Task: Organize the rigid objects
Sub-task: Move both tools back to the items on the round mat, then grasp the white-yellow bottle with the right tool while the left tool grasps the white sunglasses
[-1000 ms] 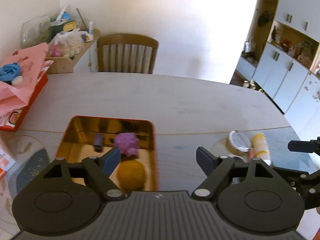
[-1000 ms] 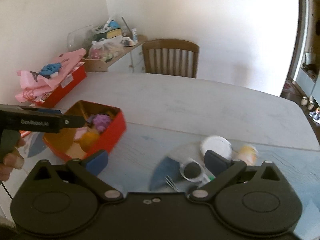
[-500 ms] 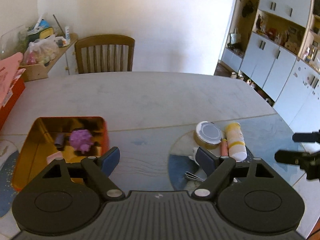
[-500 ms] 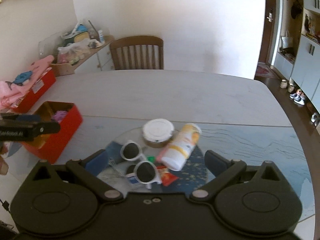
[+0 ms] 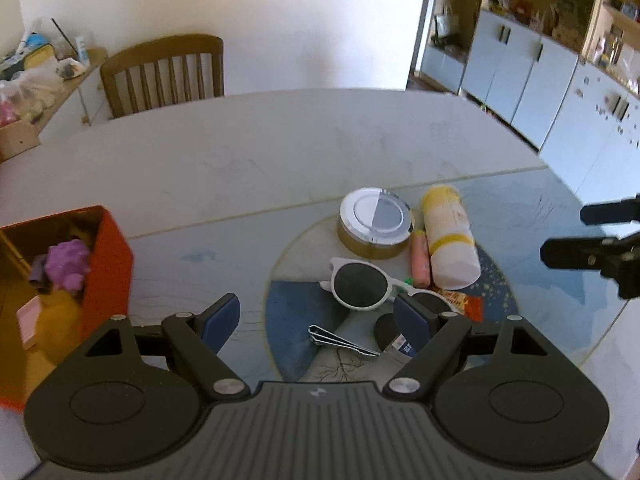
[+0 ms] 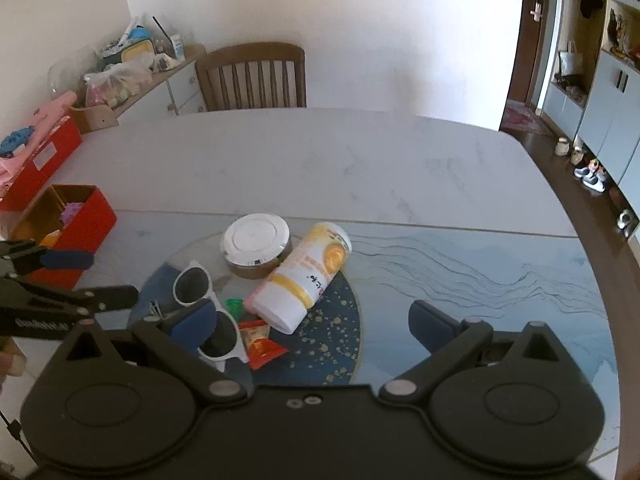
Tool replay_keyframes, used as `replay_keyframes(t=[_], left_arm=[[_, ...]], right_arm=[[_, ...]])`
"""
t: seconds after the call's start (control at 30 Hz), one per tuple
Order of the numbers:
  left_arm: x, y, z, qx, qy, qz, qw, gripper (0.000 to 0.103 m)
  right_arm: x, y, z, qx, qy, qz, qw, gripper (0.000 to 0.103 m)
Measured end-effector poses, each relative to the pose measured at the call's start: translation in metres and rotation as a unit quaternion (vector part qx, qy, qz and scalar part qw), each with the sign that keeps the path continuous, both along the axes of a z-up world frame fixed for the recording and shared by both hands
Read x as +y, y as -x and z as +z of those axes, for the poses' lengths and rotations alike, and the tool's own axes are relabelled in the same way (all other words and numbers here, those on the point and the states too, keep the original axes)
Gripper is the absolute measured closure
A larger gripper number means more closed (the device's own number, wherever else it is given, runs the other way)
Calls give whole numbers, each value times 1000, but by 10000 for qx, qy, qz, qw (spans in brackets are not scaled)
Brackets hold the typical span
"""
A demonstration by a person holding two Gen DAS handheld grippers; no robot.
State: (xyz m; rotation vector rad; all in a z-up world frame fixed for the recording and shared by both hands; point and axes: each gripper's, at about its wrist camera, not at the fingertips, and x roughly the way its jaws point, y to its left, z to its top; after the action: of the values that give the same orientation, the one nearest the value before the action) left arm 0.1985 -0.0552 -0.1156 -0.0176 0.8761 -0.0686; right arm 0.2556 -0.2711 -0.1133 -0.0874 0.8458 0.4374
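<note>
A cluster of loose items lies on a round blue-and-grey mat: a squat gold tin with a round silver-white lid [image 5: 375,227] stands upright at 12 o'clock, and a white-and-yellow cylindrical bottle [image 5: 448,240] lies on its side just beside it at 2 o'clock, with a slim pink tube [image 5: 420,259] lying along the bottle's left side. White-framed sunglasses with round dark lenses [image 5: 362,286] rest near the centre, metal clips [image 5: 340,342] at 6 o'clock, a red snack packet [image 6: 260,342] at 4 o'clock. Well apart at 9 o'clock sits an open red rectangular tin with a gold inside [image 5: 106,264], holding a purple spiky ball [image 5: 66,262] among other items.
</note>
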Motion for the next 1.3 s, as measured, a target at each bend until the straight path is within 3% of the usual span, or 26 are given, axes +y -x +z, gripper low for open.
replay_keyframes(t=[0.37, 0.63, 1.3], left_arm=[[-25, -35, -37, 294, -411, -317, 9982, 19], [-30, -50, -51, 445, -390, -426, 9973, 19], [-36, -58, -58, -3, -509, -1074, 9929, 20]], right_arm=[[2, -26, -21, 257, 121, 12, 9996, 3], [11, -51, -32, 414, 122, -122, 9990, 5], [37, -84, -63, 1125, 9, -262, 9933, 29]])
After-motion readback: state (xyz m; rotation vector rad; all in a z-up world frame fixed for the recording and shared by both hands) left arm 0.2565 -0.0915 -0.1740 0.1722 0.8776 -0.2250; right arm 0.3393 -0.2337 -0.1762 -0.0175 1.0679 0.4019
